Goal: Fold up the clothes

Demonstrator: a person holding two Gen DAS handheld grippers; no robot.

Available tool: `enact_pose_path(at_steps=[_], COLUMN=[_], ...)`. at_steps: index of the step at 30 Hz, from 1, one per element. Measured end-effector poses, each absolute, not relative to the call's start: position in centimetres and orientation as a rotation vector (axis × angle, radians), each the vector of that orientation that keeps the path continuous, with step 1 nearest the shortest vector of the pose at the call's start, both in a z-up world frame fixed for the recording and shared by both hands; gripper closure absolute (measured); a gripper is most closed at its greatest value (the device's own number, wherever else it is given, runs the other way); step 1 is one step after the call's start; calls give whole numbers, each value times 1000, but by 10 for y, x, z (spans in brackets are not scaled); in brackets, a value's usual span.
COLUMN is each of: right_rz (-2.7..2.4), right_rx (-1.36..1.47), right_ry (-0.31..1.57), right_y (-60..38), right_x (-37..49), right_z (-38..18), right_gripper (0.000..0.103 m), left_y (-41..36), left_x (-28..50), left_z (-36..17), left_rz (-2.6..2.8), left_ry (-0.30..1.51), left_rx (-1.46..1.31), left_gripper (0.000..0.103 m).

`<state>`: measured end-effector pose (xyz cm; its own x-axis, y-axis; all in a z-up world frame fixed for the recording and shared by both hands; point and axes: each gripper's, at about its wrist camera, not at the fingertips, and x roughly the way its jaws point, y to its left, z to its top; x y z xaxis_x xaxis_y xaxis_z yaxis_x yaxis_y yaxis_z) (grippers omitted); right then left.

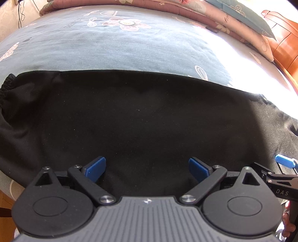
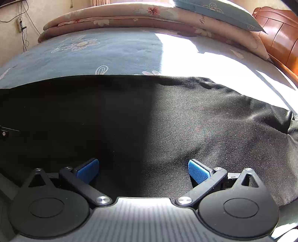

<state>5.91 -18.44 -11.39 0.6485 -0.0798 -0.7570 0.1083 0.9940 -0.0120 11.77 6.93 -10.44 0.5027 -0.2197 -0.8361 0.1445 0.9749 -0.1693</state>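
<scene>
Black garment (image 1: 130, 115), prob pants w/ an elastic cuff (image 1: 5, 87) at the far left, is spread flat across the bed (image 1: 111, 50), near edge toward the person. Left hand-held gripper (image 1: 147, 168) hovers over that near edge, jaws wide, nothing held. Right hand-held gripper (image 2: 143, 168) same deal, wide and empty, just beside it. Both side by side low over the hem, imo lined up to pinch it & fold away toward the quilt (image 2: 130, 16).

A blue flowered bedsheet (image 2: 115, 55) covers the bed, with a folded pink quilt (image 2: 130, 16) along its far edge, a teal pillow (image 2: 223, 11) atop the quilt and a wooden headboard (image 2: 279, 37) right of it.
</scene>
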Motion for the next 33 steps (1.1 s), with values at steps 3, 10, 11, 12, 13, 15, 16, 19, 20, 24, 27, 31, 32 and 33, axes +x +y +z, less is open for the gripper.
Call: enact_pose_path(at_steps=[3, 10, 11, 12, 13, 15, 16, 19, 20, 24, 27, 31, 32, 33], right_rz=[-106, -95, -90, -86, -81, -74, -72, -68, -68, -69, -77, -84, -83, -81], right_rx=[34, 24, 23, 22, 22, 20, 20, 21, 19, 19, 19, 19, 18, 18], right_ry=[855, 846, 846, 846, 845, 844, 842, 836, 833, 808, 795, 788, 786, 783], right_y=[-185, -184, -184, -185, -185, -186, -186, -186, -186, -186, -185, -184, -184, -184], right_x=[58, 57, 57, 56, 55, 54, 54, 52, 52, 49, 48, 48, 47, 47], right_z=[-114, -114, -114, -114, -114, -113, -113, -114, -114, -116, -117, -117, -117, -118], right_gripper=[0, 0, 0, 0, 0, 0, 0, 0, 0, 0, 0, 0, 0, 0], left_y=[78, 126, 139, 151, 162, 178, 186, 212, 219, 233, 235, 232, 232, 235], left_x=[111, 136, 144, 150, 156, 168, 171, 166, 162, 158, 163, 188, 197, 206], left_z=[-101, -67, -68, -69, -72, -80, -84, -97, -98, -89, -75, -65, -66, -68], left_rz=[-239, -194, -183, -172, -164, -150, -136, -106, -128, -83, -104, -145, -154, -160], left_ry=[1029, 918, 920, 930, 940, 976, 994, 1016, 1000, 994, 963, 942, 945, 954], left_rx=[-97, -156, -185, -216, -249, -301, -324, -412, -449, -469, -469, -447, -448, -460], left_gripper=[6, 6, 6, 6, 6, 6, 6, 6, 6, 6, 6, 6, 6, 6])
